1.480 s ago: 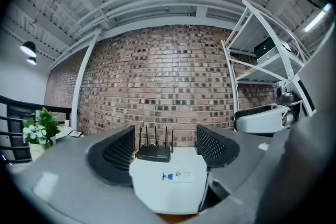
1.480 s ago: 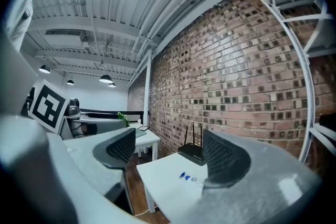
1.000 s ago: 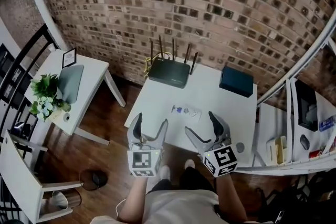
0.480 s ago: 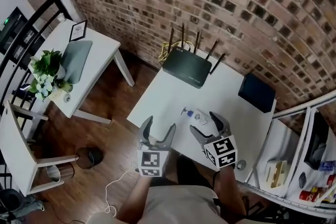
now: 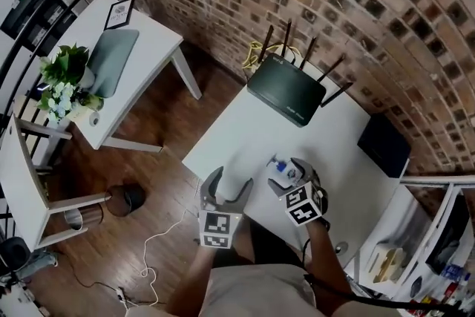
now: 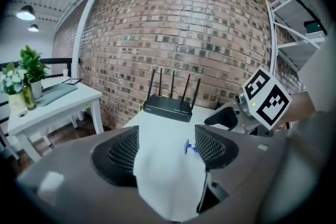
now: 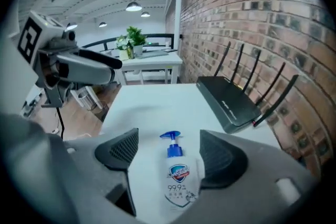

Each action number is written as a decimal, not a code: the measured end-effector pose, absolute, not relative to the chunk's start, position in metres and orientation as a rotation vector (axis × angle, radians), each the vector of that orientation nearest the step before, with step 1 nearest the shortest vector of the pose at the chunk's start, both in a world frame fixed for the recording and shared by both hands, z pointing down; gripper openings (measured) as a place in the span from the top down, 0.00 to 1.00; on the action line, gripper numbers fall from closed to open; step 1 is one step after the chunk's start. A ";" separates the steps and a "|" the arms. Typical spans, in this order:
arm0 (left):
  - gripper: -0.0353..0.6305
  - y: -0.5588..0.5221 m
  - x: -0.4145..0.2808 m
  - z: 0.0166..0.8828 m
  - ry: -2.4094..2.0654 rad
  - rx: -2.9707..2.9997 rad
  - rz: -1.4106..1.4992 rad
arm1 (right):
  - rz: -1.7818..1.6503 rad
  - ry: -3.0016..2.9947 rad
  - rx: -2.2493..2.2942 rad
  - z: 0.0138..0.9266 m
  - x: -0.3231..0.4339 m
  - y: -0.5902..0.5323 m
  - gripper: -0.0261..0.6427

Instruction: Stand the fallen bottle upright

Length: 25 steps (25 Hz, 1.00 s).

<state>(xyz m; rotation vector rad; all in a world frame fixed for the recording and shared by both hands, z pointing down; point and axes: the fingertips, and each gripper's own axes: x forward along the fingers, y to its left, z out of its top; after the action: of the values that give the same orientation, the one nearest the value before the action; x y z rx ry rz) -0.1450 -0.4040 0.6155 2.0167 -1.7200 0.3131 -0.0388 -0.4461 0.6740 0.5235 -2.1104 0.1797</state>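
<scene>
Right gripper [image 7: 169, 143]: jaws spread, just been closing a bit, bottle [image 7: 178, 176] lying between them, no pad clearly pressing on it, so no grip yet. The bottle is a white pump bottle with a blue pump, on its side on the white table [image 5: 245, 134], label up, pump pointing away from the gripper toward the far end of the table. Left gripper [image 6: 167, 147]: jaws spread, empty, bare tabletop between them, hovering at the near table edge beside the right one. Progress: early, approach only; grasp, tip-up and release on its base all left to do. The right gripper view gives the bottle's lie and label, which the head view barely shows since the gripper covers most of it. The left gripper view catches only the blue pump tip [image 6: 189, 147]. The head view alone shows both grippers together, the black router [image 5: 286, 89] behind, a dark box [image 5: 384, 145] and a side table with a plant [image 5: 63, 78].
</scene>
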 end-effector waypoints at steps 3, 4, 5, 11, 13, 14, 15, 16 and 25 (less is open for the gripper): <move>0.41 -0.402 -0.142 0.628 -1.707 1.990 0.339 | 0.136 -2.031 0.422 0.705 -0.039 -0.449 0.43; 0.41 -0.401 -0.141 0.632 -1.701 1.982 0.341 | 0.141 -2.013 0.404 0.712 -0.039 -0.450 0.43; 0.42 -0.400 -0.140 0.634 -1.696 1.975 0.343 | 0.151 -1.999 0.392 0.718 -0.038 -0.453 0.43; 0.42 -0.397 -0.141 0.643 -1.689 1.935 0.344 | 0.164 -1.939 0.313 0.742 -0.042 -0.462 0.57; 0.42 -0.397 -0.144 0.646 -1.697 1.909 0.335 | 0.170 -1.917 0.300 0.748 -0.039 -0.463 0.64; 0.42 -0.397 -0.147 0.647 -1.703 1.897 0.330 | 0.168 -1.907 0.293 0.751 -0.038 -0.463 0.65; 0.42 -0.397 -0.149 0.648 -1.707 1.890 0.327 | 0.164 -1.899 0.281 0.754 -0.038 -0.463 0.67; 0.42 -0.397 -0.152 0.647 -1.712 1.886 0.326 | 0.164 -1.895 0.268 0.757 -0.038 -0.463 0.67; 0.42 -0.396 -0.156 0.644 -1.714 1.885 0.313 | 0.141 -1.874 0.252 0.758 -0.040 -0.461 0.76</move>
<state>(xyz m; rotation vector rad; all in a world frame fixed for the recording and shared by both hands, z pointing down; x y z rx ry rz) -0.1563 -0.3961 0.6437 1.8855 -1.7138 0.3129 -0.0400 -0.4608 0.7580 0.2521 -1.8740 0.1413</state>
